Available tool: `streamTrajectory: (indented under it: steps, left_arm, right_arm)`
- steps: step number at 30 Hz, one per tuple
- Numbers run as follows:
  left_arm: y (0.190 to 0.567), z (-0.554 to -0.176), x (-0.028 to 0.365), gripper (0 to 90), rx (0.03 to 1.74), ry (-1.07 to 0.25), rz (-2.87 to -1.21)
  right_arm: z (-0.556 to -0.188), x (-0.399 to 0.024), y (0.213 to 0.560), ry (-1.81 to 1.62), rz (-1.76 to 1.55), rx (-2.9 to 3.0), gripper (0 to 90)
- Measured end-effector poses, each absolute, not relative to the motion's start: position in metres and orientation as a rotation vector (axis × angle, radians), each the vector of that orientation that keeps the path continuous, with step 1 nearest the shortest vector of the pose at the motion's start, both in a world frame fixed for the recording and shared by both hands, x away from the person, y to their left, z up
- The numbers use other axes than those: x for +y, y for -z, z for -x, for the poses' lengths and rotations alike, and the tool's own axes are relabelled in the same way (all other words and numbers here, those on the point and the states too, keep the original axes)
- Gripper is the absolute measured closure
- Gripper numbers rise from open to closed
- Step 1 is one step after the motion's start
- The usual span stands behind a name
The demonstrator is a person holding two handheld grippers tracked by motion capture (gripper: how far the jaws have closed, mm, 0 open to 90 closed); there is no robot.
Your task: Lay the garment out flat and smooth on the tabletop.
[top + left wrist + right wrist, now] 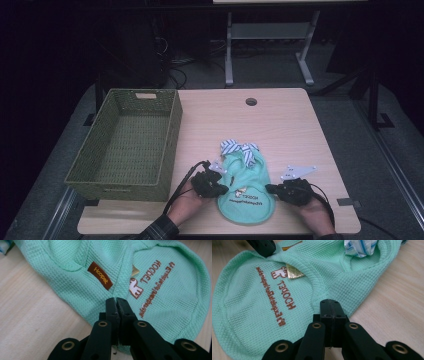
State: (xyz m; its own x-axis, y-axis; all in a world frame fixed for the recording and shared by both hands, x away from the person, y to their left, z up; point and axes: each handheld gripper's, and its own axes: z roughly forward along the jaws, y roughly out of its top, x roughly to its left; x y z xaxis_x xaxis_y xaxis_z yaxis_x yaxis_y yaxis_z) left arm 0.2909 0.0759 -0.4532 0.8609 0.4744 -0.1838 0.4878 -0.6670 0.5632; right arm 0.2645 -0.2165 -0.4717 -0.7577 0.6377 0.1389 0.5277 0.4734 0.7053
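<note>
— Looking down from the high view, I have the mint green garment (246,187) lying flat on the worktop (290,125), toward six o'clock of the board. What do you see on your side?

— Same piece. Its striped blue-and-white part (239,148) sits at the garment's twelve o'clock end, and the woven green basket (172,135) stands at nine o'clock, well apart from the cloth.

— My left gripper (223,189) is at the garment's nine o'clock edge. In the left gripper view its jaws are pressed together on a fold of the green fabric, just below the brown label (100,275).

— And the other?

— My right gripper (270,188) is at the three o'clock edge. In the right gripper view its jaws are pressed together too, pinching the cloth's hem, with the brown lettering (277,298) at about ten o'clock from the tips.

— I see the cream tag (294,271) beside that lettering.

— Agreed. Both hands rest low on the worktop.
</note>
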Motion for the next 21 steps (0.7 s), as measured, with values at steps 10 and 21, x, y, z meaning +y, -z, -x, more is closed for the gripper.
streamTrajectory:
  steps: [10, 21]
  left_arm:
    - [0.448, -0.299, 0.083, 63.8, 0.695, -0.011, -2.348]
    - [0.445, -0.320, 0.097, 52.6, 0.670, -0.077, -2.269]
  right_arm:
    - [-0.274, -0.221, 0.462, -1.214, -1.032, 2.533, 71.3]
    - [-0.295, -0.224, 0.453, -1.231, -1.047, 2.507, 61.1]
